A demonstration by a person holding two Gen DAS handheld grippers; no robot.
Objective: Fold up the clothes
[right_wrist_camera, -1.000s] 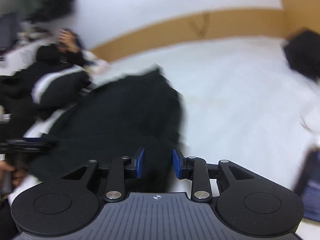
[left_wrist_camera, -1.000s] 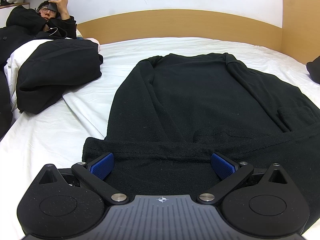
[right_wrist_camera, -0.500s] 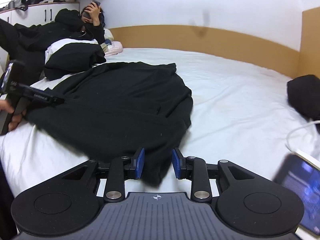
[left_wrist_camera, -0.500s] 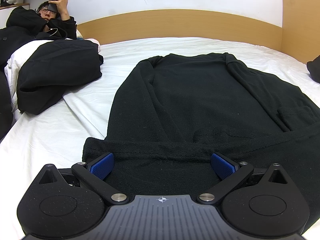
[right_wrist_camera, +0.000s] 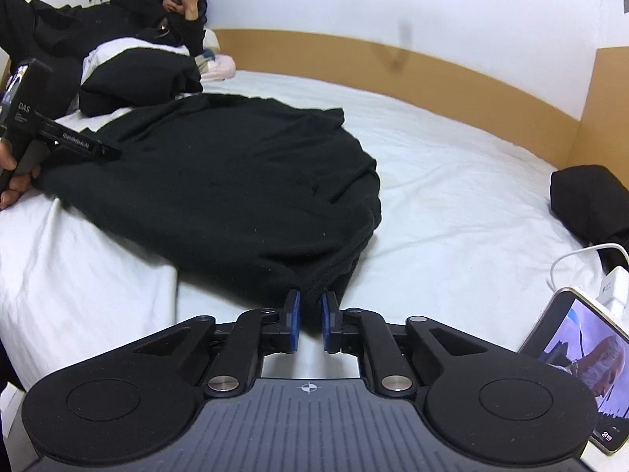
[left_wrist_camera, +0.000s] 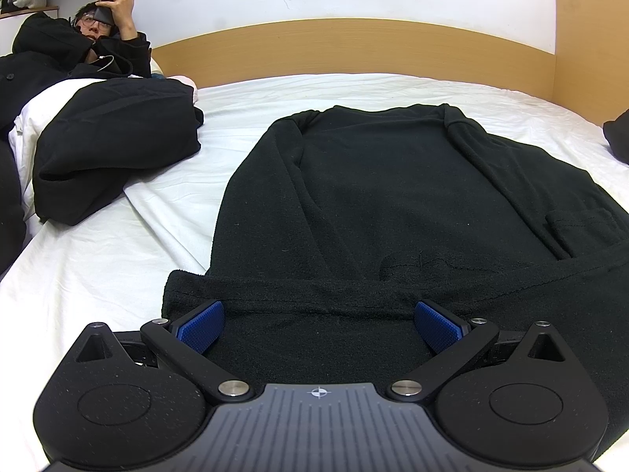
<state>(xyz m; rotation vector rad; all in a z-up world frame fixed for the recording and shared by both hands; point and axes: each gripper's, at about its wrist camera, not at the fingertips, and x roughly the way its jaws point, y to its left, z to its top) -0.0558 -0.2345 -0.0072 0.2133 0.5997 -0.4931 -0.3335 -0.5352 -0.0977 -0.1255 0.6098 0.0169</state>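
A black sweater (left_wrist_camera: 393, 204) lies flat on the bed (left_wrist_camera: 110, 259). My left tool (left_wrist_camera: 318, 324) gapes wide over its hem. My right tool (right_wrist_camera: 310, 320) is closing on its corner near the bed's front edge.

Bright even light, sharp, fisheye-curved edges

Beyond the black garment (right_wrist_camera: 236, 196), open white sheet (right_wrist_camera: 452, 196) toward the headboard; right of it, blocked by phone (right_wrist_camera: 578, 369), charger (right_wrist_camera: 613, 287) and dark bundle (right_wrist_camera: 589, 200); left, a reclining person (left_wrist_camera: 59, 59)
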